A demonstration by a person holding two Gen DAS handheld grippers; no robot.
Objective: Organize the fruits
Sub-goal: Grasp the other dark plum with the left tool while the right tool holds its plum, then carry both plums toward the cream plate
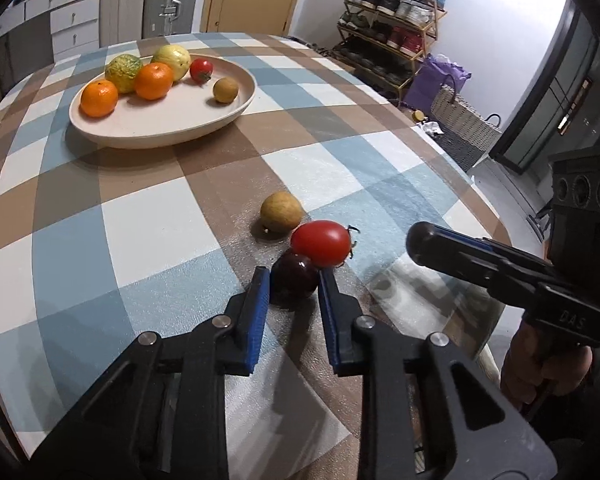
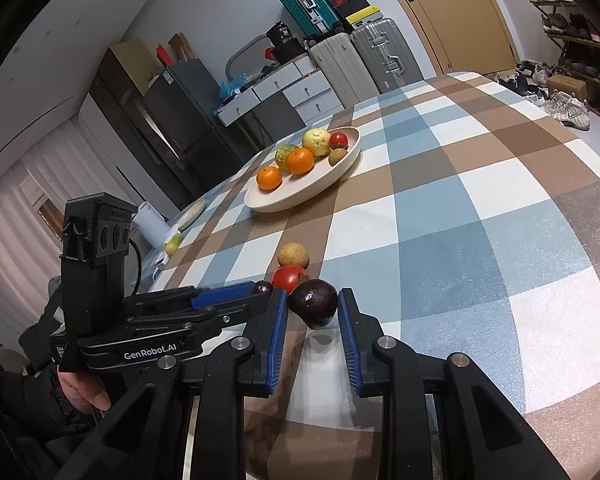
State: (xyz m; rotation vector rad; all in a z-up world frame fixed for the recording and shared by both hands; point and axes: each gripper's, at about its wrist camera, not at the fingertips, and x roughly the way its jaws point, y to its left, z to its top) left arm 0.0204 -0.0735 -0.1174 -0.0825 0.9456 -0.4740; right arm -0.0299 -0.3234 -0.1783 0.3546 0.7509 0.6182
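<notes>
In the left wrist view, the left gripper [image 1: 294,280] was seen closed on a dark plum [image 1: 293,277] resting on the checked cloth [image 1: 148,236], with both blue pads against its sides. A red tomato [image 1: 321,242] touched the plum from behind, and a tan fruit [image 1: 281,211] lay just beyond it. Farther off, a plate [image 1: 140,128] held six fruits: two oranges, a green-yellow fruit, a pale yellow one, a small tomato and a small brown fruit. The right gripper [image 1: 420,244] was visible at the right edge, its jaws not discernible there. In the right wrist view, the right gripper [image 2: 313,308] was seen gripping a dark avocado [image 2: 313,305] that appeared to rest on the cloth. The tomato [image 2: 290,278] and tan fruit [image 2: 293,255] lay just behind it, and the plum [image 2: 262,288] was partly hidden by the left gripper [image 2: 256,292]. The plate [image 2: 284,202] stood well apart. The task was judged partly complete: six fruits were plated, four remained on the cloth, and two of these were gripped but not yet lifted.
</notes>
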